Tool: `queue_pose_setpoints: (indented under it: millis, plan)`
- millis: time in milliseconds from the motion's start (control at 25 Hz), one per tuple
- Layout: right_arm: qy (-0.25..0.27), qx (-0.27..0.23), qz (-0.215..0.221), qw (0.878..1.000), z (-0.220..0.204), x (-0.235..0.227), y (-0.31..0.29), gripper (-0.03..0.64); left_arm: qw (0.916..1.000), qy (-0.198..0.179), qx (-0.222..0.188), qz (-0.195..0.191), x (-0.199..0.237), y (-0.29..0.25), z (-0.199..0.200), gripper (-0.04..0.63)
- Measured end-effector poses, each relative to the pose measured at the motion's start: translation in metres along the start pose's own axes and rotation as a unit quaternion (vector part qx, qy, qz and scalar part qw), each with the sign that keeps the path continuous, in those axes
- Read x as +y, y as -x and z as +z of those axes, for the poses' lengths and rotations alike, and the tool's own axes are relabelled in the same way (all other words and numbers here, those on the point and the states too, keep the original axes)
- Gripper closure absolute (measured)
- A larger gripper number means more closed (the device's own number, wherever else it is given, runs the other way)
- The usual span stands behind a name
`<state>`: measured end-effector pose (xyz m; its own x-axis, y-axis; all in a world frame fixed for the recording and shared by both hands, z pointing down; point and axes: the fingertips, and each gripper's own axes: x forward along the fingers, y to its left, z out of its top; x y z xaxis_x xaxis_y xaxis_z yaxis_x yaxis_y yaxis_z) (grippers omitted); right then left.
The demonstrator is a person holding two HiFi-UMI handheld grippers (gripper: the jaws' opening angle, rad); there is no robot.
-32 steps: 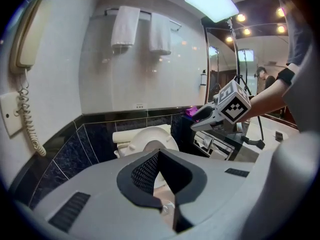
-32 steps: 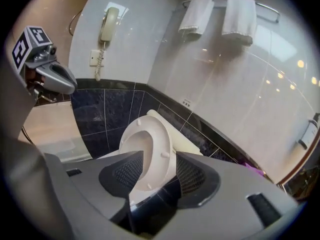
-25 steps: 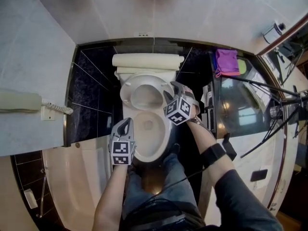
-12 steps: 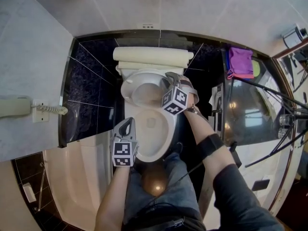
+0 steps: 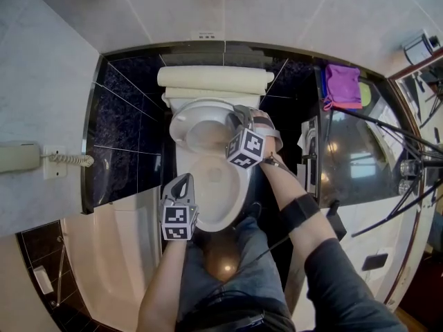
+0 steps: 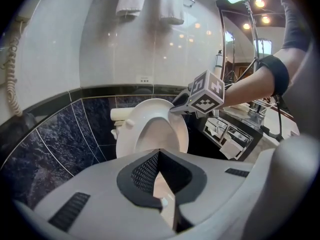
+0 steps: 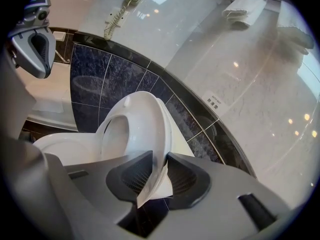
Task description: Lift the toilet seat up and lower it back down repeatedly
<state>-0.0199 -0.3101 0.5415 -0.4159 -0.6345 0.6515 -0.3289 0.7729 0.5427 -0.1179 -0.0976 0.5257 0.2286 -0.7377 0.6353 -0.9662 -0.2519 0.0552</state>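
The white toilet seat (image 5: 181, 126) stands raised, leaning back toward the cream cistern (image 5: 211, 78) above the open bowl (image 5: 232, 196). My right gripper (image 5: 237, 115) is at the seat's right rim. In the right gripper view the rim of the seat (image 7: 150, 119) runs between the dark pads of the right gripper (image 7: 160, 165); its jaws have just been closing and now pinch that rim. My left gripper (image 5: 183, 180) hovers by the bowl's front left edge. Seen in its own view, the left gripper (image 6: 159, 154) has its tips together on nothing, and the seat (image 6: 176, 130) stands beyond.
A bathtub (image 5: 118, 254) lies left of the toilet and a wall phone (image 5: 17, 158) hangs on the left wall. To the right is a dark counter (image 5: 346, 151) with a purple cloth (image 5: 342, 85) and tripod legs (image 5: 387, 126). The person's knees (image 5: 221, 261) are in front of the bowl.
My right gripper has slid in toward the seat's right rim and its jaws have narrowed onto it. The left gripper stays at the bowl's front left, slightly lower. The seat remains raised.
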Motion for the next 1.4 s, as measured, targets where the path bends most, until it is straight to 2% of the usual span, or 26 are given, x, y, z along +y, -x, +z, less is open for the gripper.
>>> queue_pose_setpoints:
  millis: [360,800,1120,1400]
  plan:
    - [0.007,-0.006,-0.010,1.000,0.004,0.029,0.037,0.508,0.9996,0.006,0.027,-0.004,-0.002,0.005,-0.046,0.598]
    - [0.027,-0.014,-0.035,0.999,0.002,0.096,0.097,0.519,0.9988,0.011,0.042,-0.020,-0.007,0.016,-0.098,0.598]
    - [0.039,-0.003,-0.020,0.999,-0.011,0.173,0.141,0.528,0.9985,0.005,0.043,-0.033,-0.014,0.019,-0.123,0.598]
    - [0.073,0.020,0.004,0.997,-0.032,0.255,0.171,0.525,0.9977,0.006,0.041,-0.053,-0.029,0.025,-0.147,0.598]
